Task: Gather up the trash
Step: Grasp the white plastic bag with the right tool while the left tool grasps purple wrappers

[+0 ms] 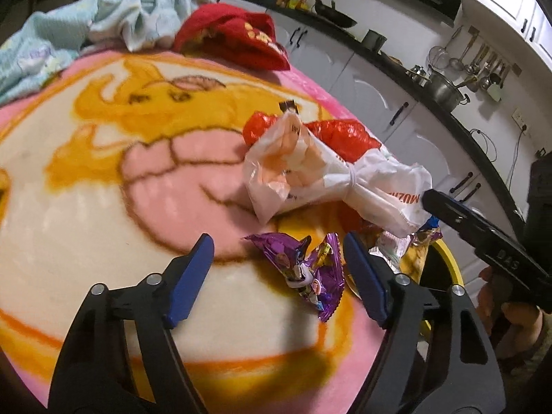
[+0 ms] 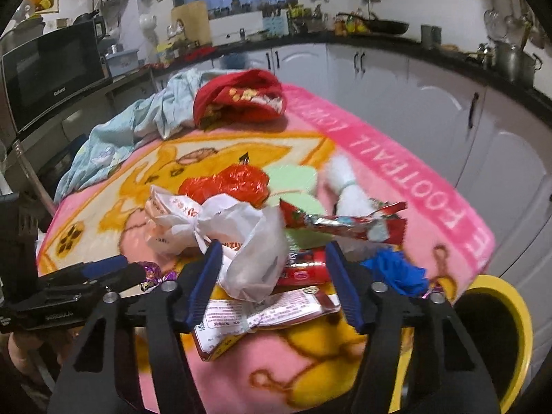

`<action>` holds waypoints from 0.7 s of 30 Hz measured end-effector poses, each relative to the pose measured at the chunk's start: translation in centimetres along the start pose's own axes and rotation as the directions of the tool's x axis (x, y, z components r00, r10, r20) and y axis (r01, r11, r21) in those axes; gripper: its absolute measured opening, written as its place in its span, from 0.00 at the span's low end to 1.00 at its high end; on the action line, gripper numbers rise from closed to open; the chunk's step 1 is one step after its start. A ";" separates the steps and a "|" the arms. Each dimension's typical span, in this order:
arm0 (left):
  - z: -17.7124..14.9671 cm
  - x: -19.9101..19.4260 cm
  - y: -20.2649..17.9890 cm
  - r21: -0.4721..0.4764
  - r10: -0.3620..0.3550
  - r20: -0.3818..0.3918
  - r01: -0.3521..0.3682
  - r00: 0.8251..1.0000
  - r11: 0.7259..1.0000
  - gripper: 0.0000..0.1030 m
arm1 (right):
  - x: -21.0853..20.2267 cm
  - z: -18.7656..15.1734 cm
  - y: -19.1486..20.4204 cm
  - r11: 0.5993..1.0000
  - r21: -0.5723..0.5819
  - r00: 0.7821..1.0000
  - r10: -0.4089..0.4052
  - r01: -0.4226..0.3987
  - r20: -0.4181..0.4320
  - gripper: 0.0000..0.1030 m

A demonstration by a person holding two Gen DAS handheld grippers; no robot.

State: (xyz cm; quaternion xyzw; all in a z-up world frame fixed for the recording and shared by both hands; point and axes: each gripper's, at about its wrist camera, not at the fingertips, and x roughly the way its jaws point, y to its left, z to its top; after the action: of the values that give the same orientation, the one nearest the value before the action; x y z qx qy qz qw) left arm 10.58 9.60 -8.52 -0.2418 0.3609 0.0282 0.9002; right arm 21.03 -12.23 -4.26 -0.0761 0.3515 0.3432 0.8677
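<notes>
My left gripper (image 1: 277, 245) is open, its blue pads either side of a crumpled purple wrapper (image 1: 307, 269) lying on the pink cartoon blanket (image 1: 103, 189). A knotted white plastic bag (image 1: 310, 172) and a red crinkled bag (image 1: 338, 134) lie just beyond. My right gripper (image 2: 272, 255) is open around the white plastic bag (image 2: 248, 241), above a red-and-white packet (image 2: 262, 314) and a red wrapper (image 2: 303, 269). A long red foil wrapper (image 2: 345, 222) and blue scrap (image 2: 396, 269) lie to the right. The right gripper also shows at the right of the left wrist view (image 1: 483, 238).
A yellow-rimmed bin (image 2: 496, 345) stands off the blanket's near right edge. A red cloth (image 2: 241, 100) and light blue cloth (image 2: 138, 127) lie at the far side. White kitchen cabinets (image 2: 431, 110) and a microwave (image 2: 51, 72) surround the table.
</notes>
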 end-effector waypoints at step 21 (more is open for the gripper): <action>-0.4 -0.8 -0.8 0.054 0.028 0.014 -0.029 1.000 0.998 0.11 | -1.8 0.5 1.0 0.998 0.006 0.995 0.066 -0.067 0.075 0.13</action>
State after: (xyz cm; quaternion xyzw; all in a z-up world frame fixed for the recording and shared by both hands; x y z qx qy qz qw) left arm 9.90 8.79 -7.91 -0.2122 0.3592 0.0327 0.9083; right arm 19.76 -12.25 -2.56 -0.0478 0.3224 0.3730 0.8687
